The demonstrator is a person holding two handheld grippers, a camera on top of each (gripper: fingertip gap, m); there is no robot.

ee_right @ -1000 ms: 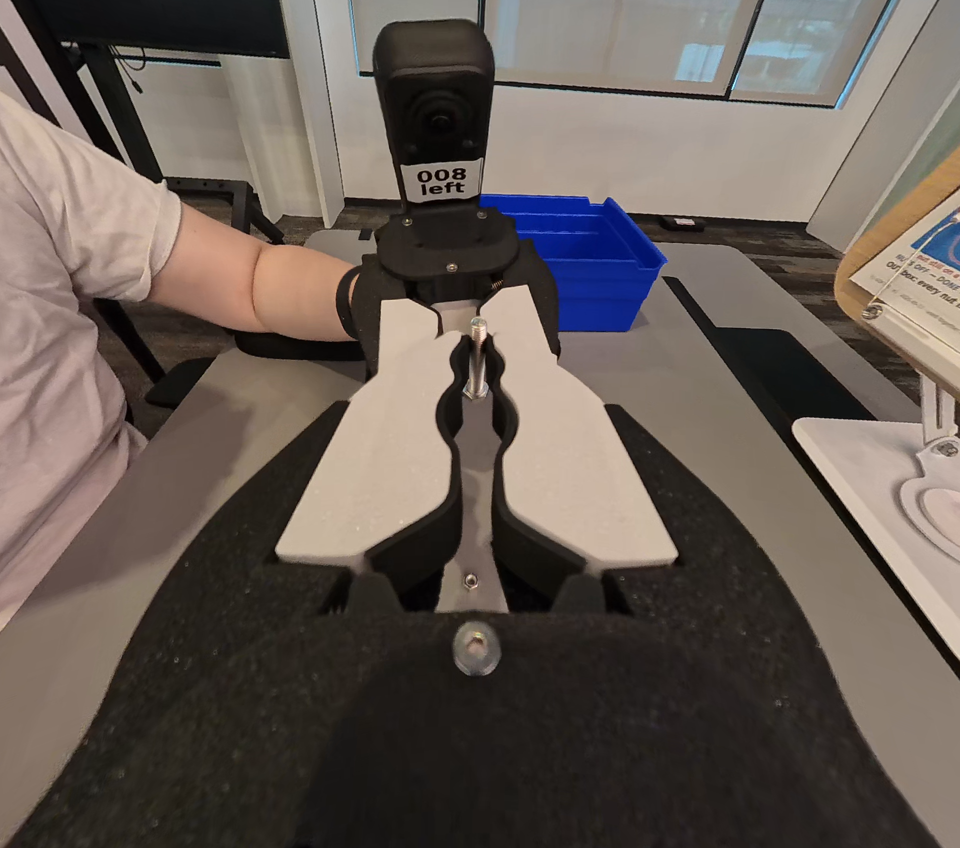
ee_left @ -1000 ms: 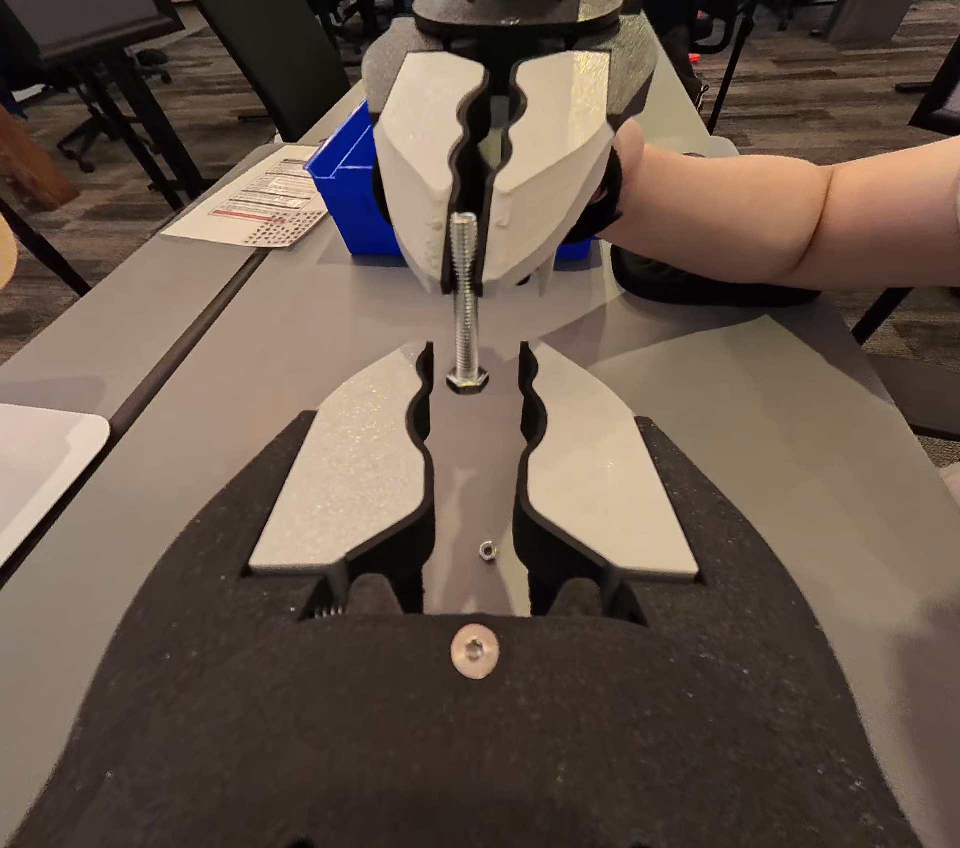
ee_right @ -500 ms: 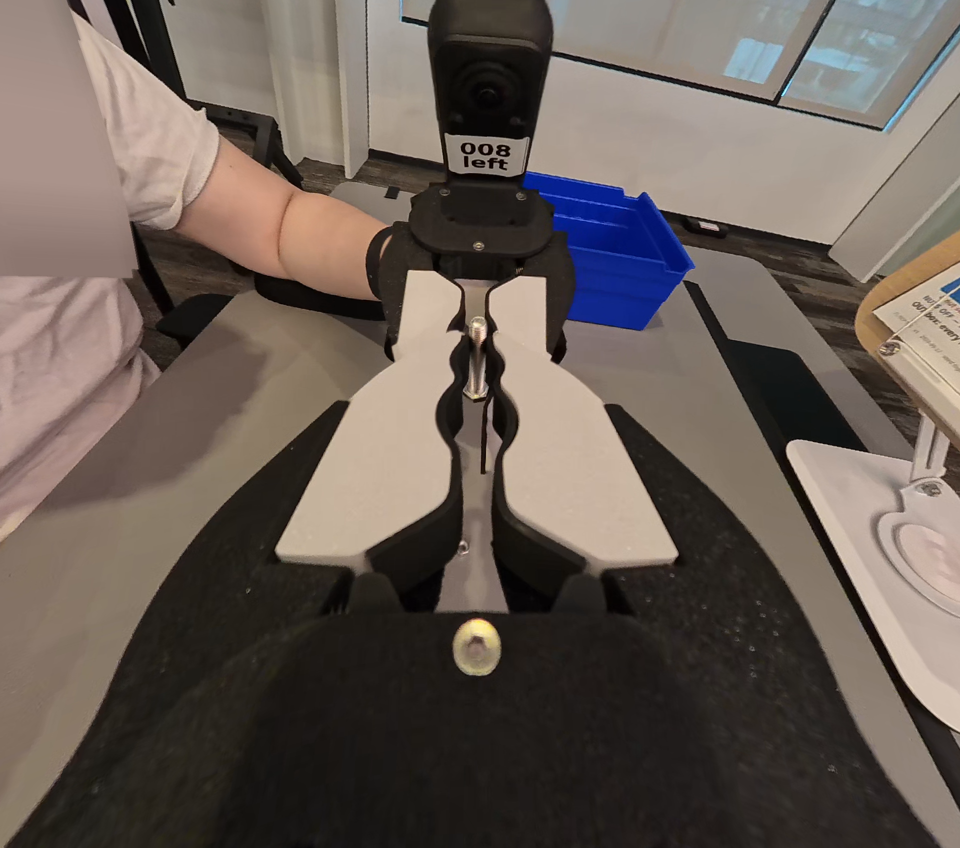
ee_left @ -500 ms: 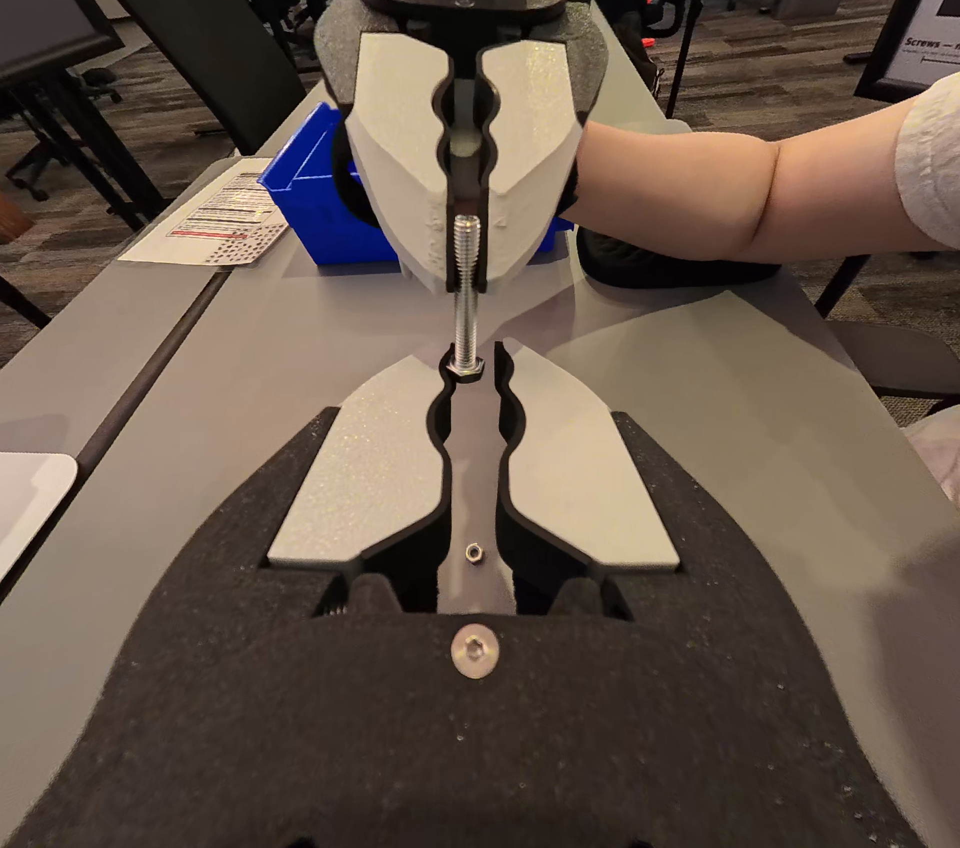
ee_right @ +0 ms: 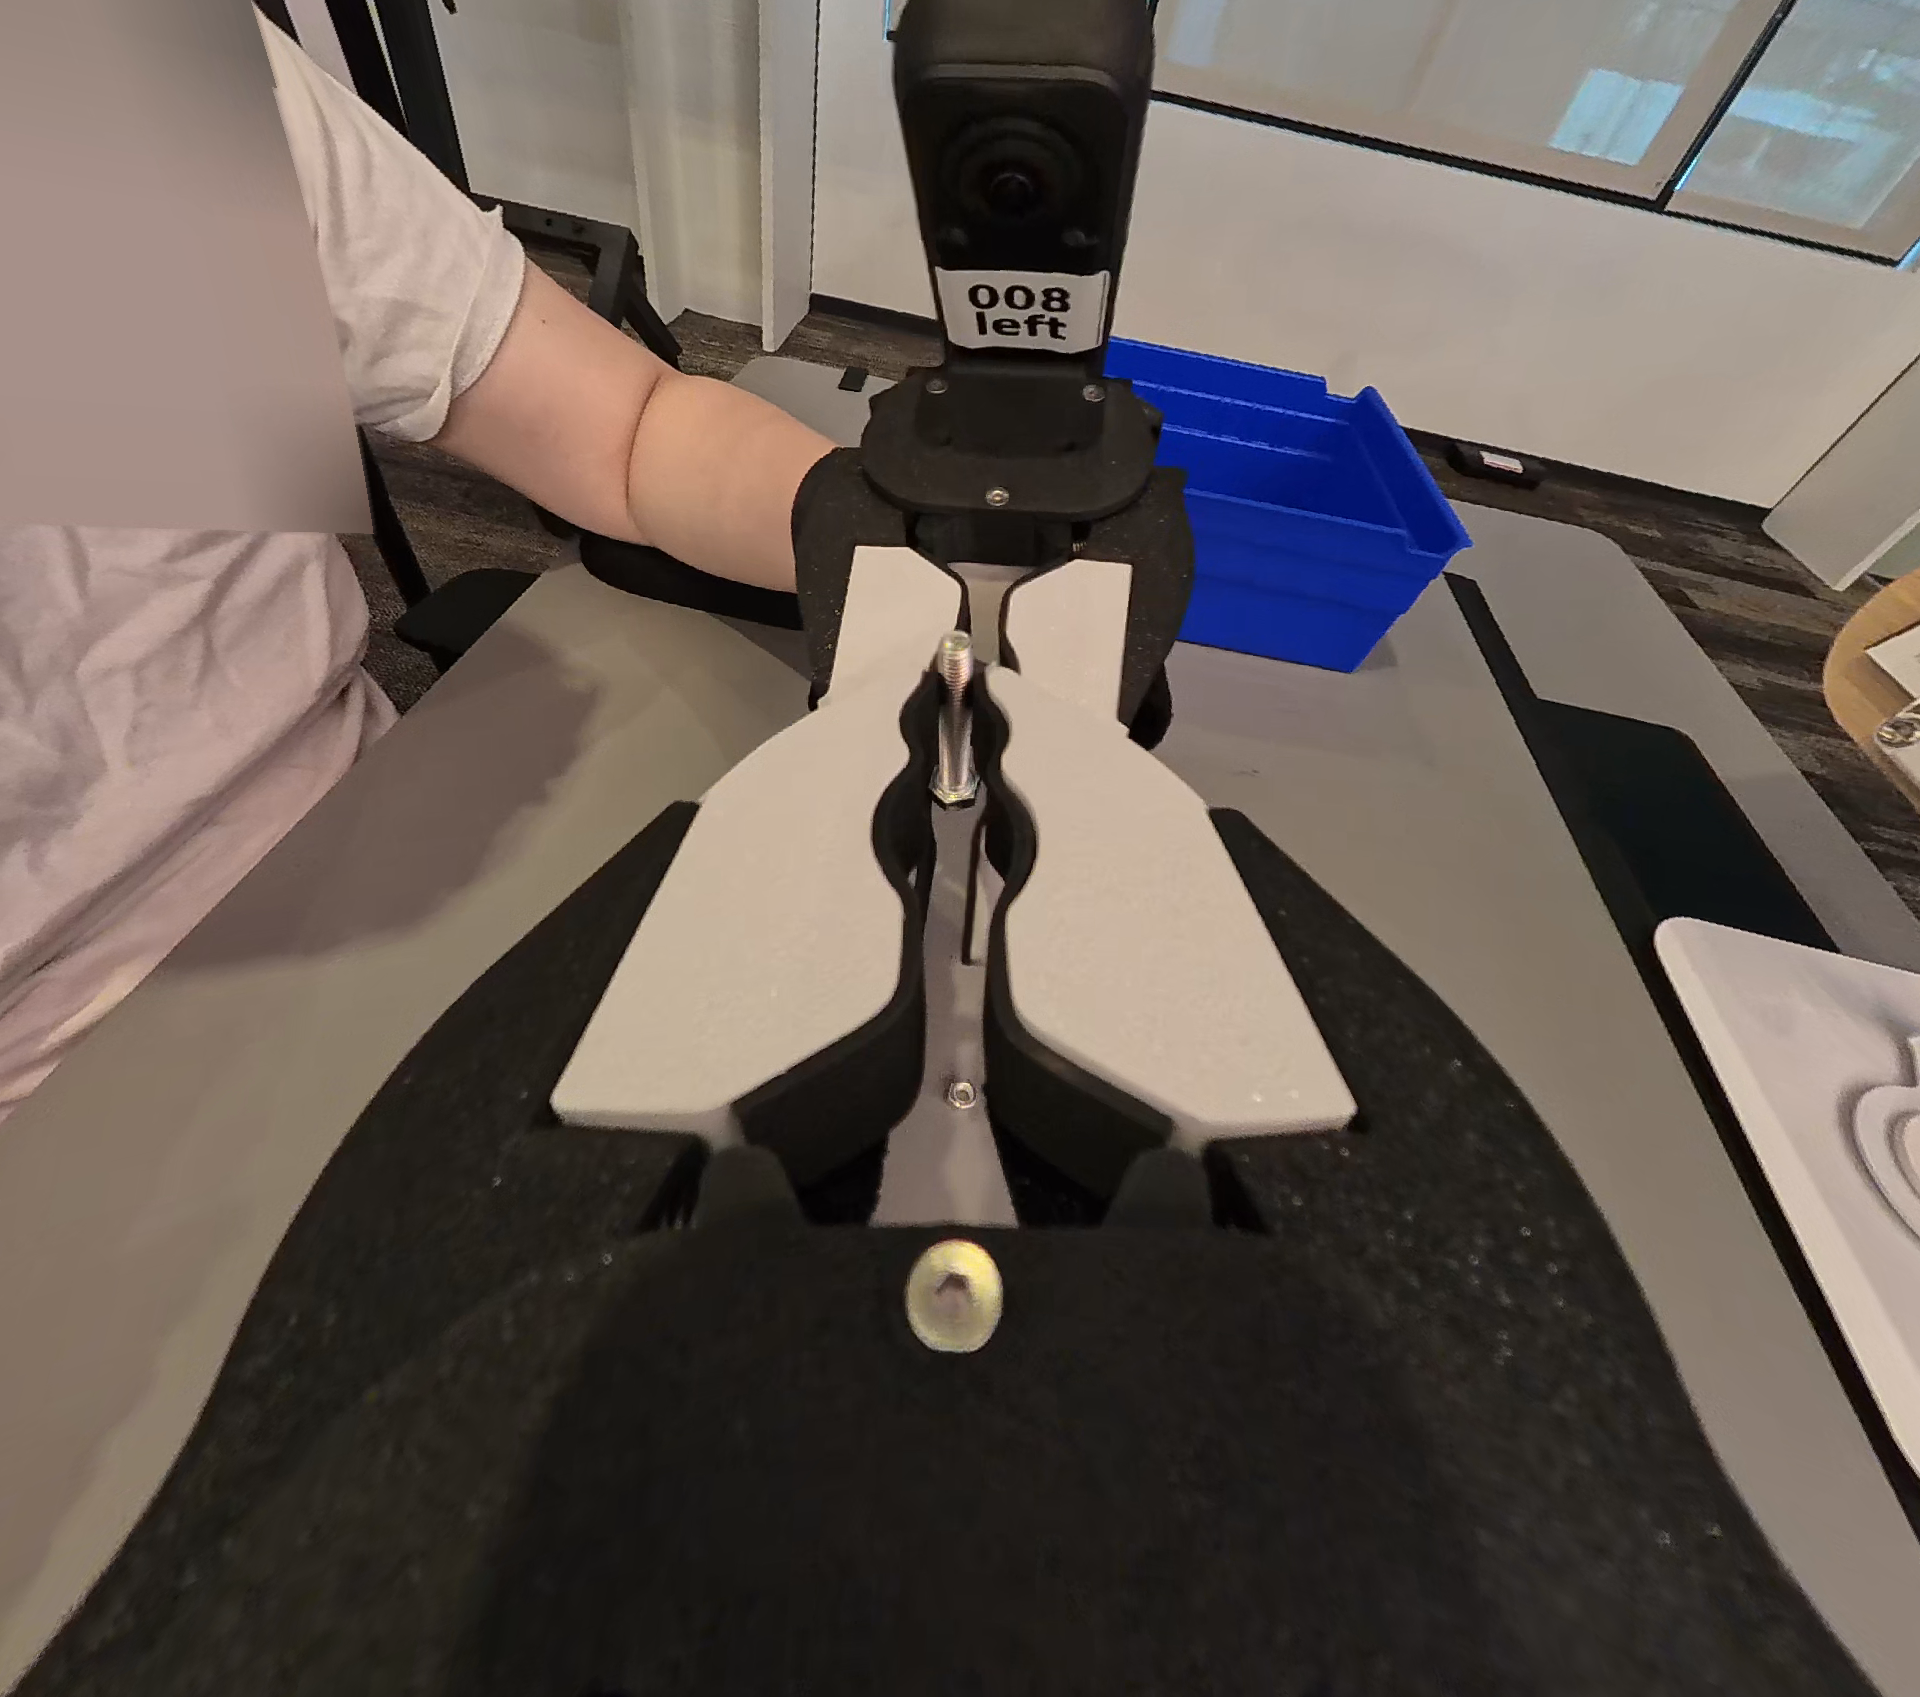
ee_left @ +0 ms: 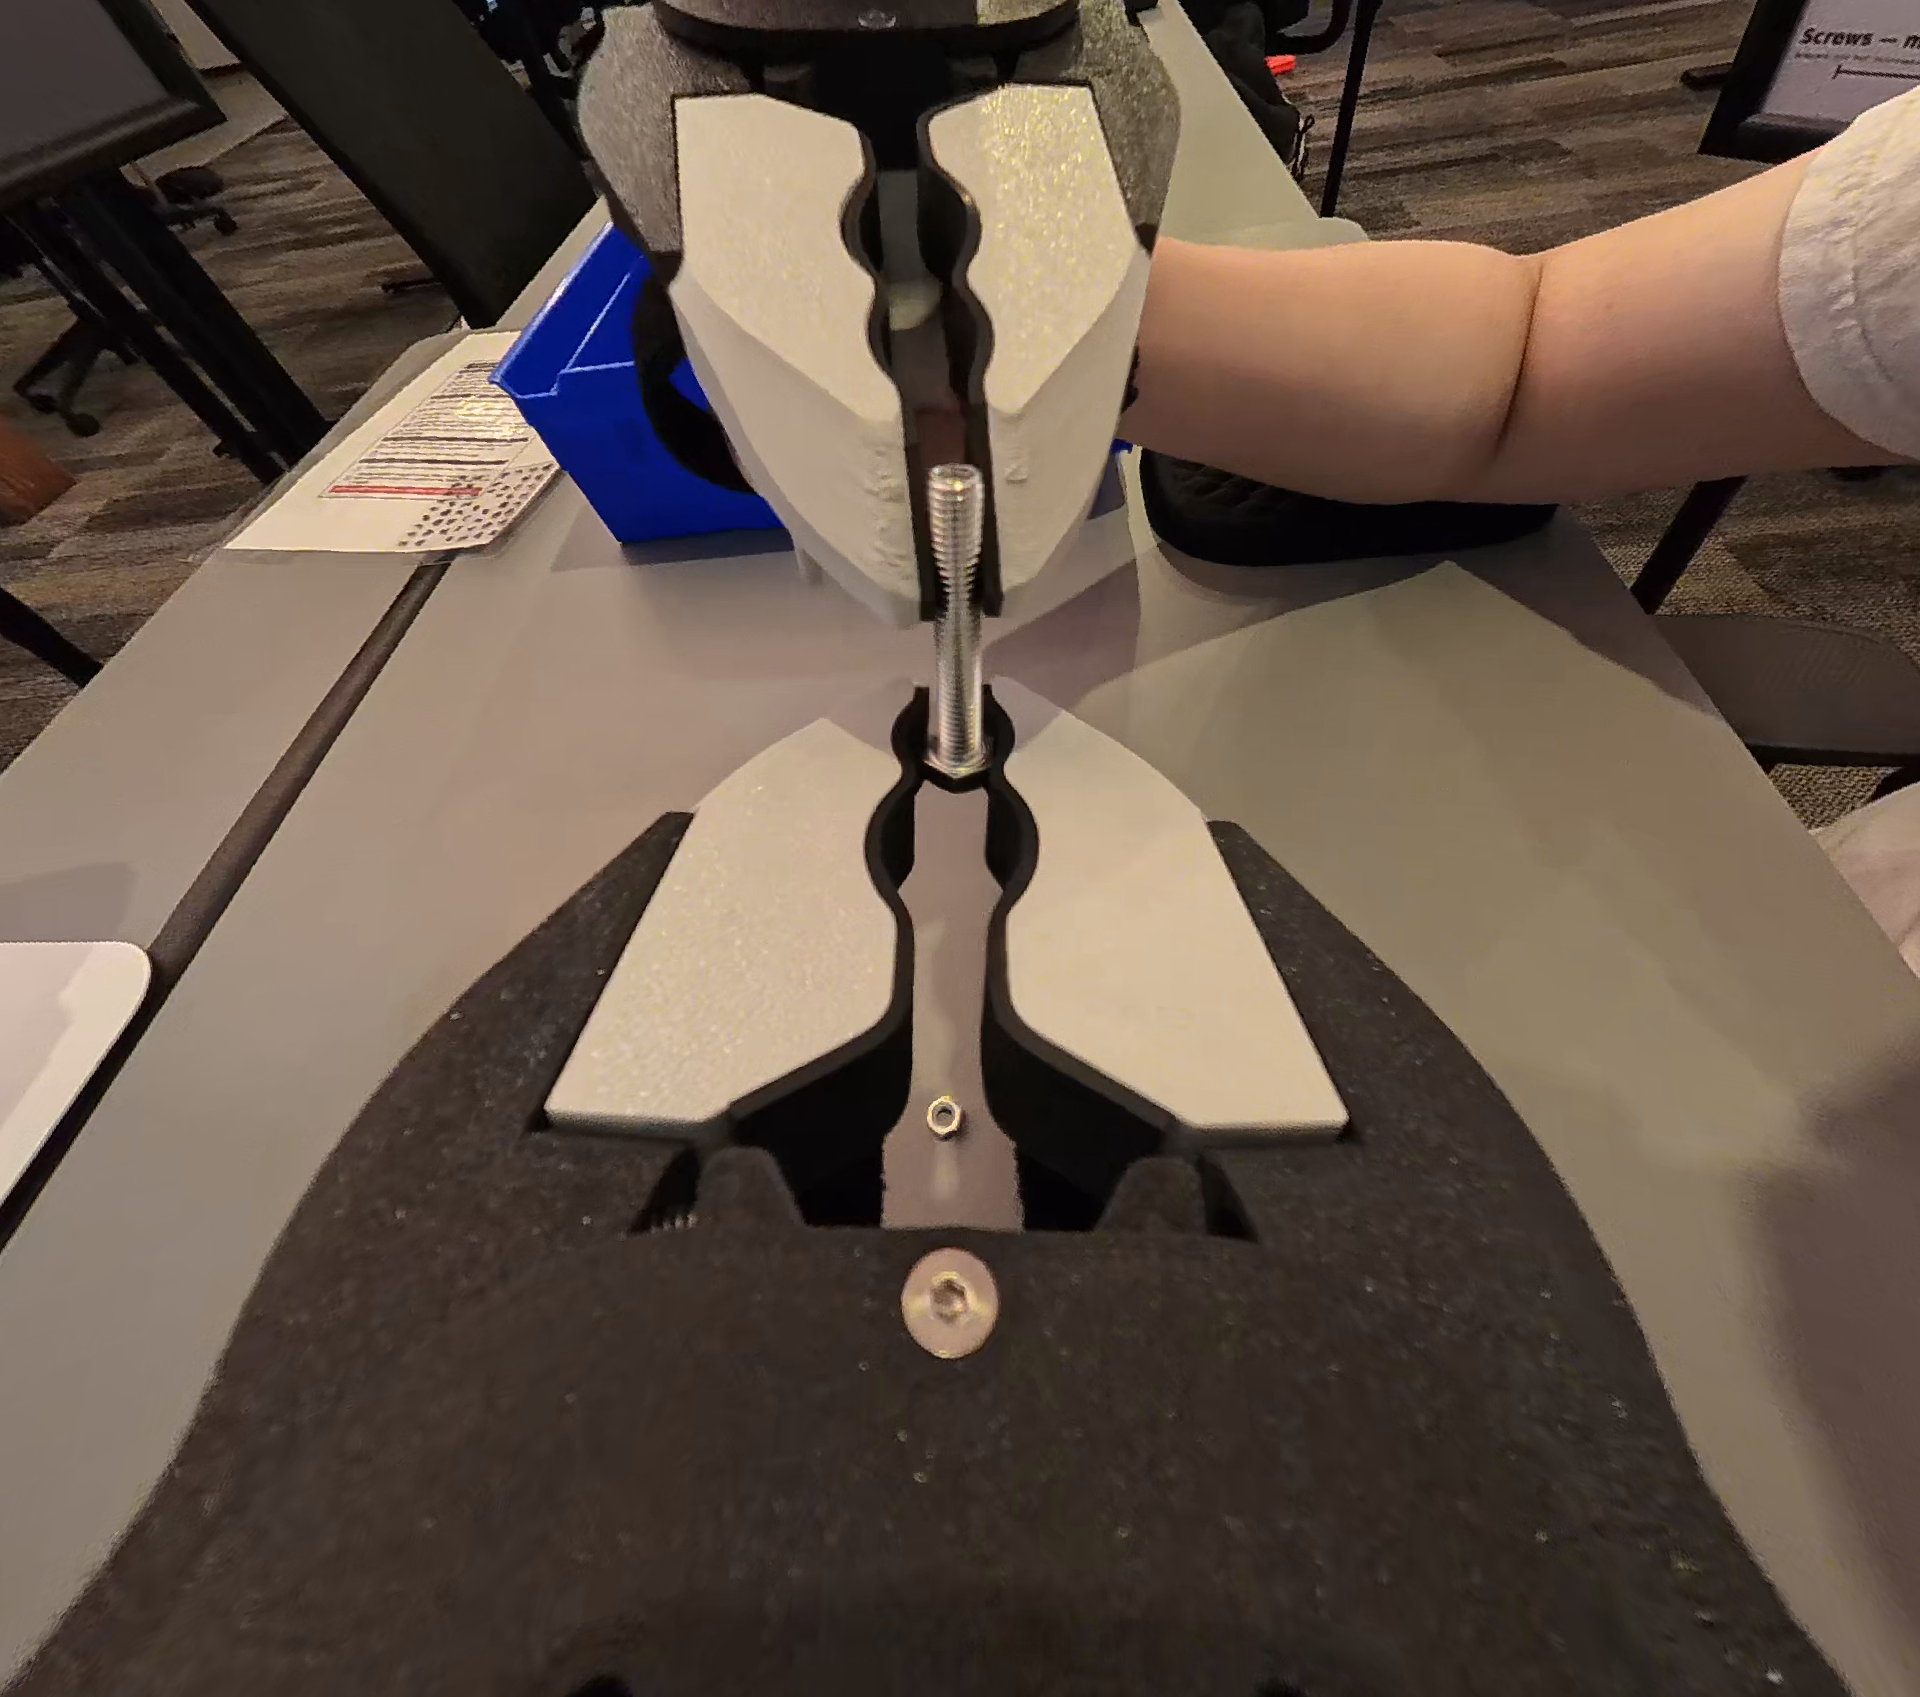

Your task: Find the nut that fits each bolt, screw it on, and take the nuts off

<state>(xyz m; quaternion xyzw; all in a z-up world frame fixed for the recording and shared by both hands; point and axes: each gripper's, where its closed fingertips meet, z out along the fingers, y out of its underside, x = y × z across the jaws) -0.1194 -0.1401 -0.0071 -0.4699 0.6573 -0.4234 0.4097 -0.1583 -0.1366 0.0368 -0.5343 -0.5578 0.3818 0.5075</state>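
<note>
Fingers of the left gripper (ee_left: 956, 743), well apart a second ago with the nut (ee_left: 956, 762) hanging free between their tips, have drawn in and now sit pinched around that nut at the lower end of the bolt (ee_left: 954, 660). The right gripper (ee_left: 956, 598) has not let go: it stays clamped on the upper threaded part, holding the bolt roughly upright above the grey surface (ee_left: 520, 712). Both ends are therefore held, which I judge to be the set-up for turning one gripper against the other. Whether the nut is about to go on further or come off cannot be read from these pictures. The left wrist view shows the right gripper's hold from the front, with the bare thread end poking out above its fingertips and a stretch of open thread between the two grippers. The right wrist view hides that stretch, since its own fingers crowd around the shaft and cover most of the left gripper's tips, but it confirms the nut sits at the very bottom of the bolt. A small loose nut (ee_left: 943, 1115) lies on the surface beneath, well apart from the blue bin (ee_right: 1299, 525).
</note>
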